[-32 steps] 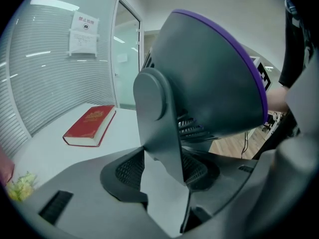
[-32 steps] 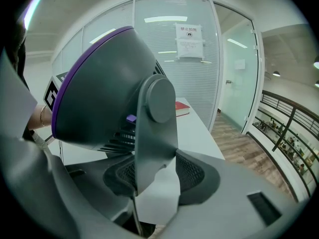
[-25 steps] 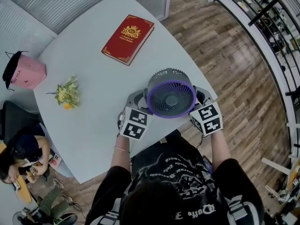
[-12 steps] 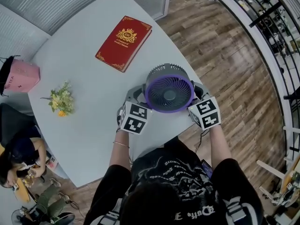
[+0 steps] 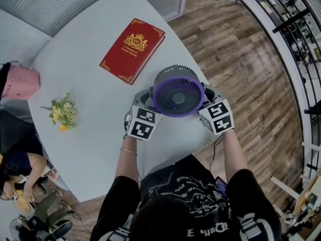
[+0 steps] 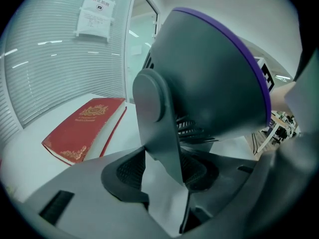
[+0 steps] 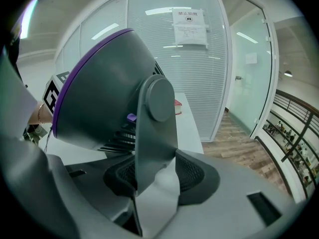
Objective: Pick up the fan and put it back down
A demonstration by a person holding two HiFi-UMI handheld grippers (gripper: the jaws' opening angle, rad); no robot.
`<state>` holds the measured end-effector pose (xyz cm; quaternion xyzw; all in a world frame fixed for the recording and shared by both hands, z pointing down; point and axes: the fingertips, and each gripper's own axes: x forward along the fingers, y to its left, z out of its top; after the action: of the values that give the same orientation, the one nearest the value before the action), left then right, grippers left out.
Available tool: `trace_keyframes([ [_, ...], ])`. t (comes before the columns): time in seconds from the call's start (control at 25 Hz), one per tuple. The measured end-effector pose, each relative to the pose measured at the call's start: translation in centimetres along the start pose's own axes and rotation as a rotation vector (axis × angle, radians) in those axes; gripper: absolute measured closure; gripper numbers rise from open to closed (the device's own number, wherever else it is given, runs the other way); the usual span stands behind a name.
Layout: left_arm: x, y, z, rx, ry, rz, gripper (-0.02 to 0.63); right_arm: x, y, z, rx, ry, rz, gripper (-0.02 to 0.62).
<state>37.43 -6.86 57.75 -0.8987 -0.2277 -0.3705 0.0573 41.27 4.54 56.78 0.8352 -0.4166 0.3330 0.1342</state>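
The left hand-held gripper [image 5: 143, 98] and the right hand-held gripper [image 5: 209, 92] each pinch one grey upright side arm of the round grey desk fan with a purple front ring [image 5: 178, 91]. In the left gripper view the ribbed pads close on that arm [image 6: 158, 133], and the right gripper view shows the same hold on the opposite arm [image 7: 153, 133]. Over the past second the fan has travelled inward from the near edge of the pale round tabletop [image 5: 95, 134]. It now hangs closer to the red hardcover book with a gold crest [image 5: 133, 49] and seems lower. That suggests the put-down half of the task is under way, though its base is hidden, so contact with the tabletop cannot be judged. As for writing, the book's gold lettering is too small to read. A white paper notice on the glass wall [image 7: 188, 26] carries a heading in Chinese characters over a small icon, the rest illegible. The pink paper bag [image 5: 20, 82] shows dark print cut off at the edge.
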Motion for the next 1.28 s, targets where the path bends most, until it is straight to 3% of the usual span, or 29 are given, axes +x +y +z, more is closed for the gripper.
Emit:
trace_keyframes([
  [0.44,4.3,2.0,-0.2,-0.015,0.048,0.001,0.403,3.9,-2.8,-0.8,0.018,0.021,0.024,0.413],
  [0.8,5.5,3.0,0.8,-0.039,-0.014,-0.007,0.403,5.2,-4.2,-0.7,0.031,-0.001,0.026,0.413],
  [1.28,5.5,2.8,0.5,0.023,-0.030,0.038,0.402,5.2,-4.0,-1.0,-0.013,-0.068,0.005,0.405],
])
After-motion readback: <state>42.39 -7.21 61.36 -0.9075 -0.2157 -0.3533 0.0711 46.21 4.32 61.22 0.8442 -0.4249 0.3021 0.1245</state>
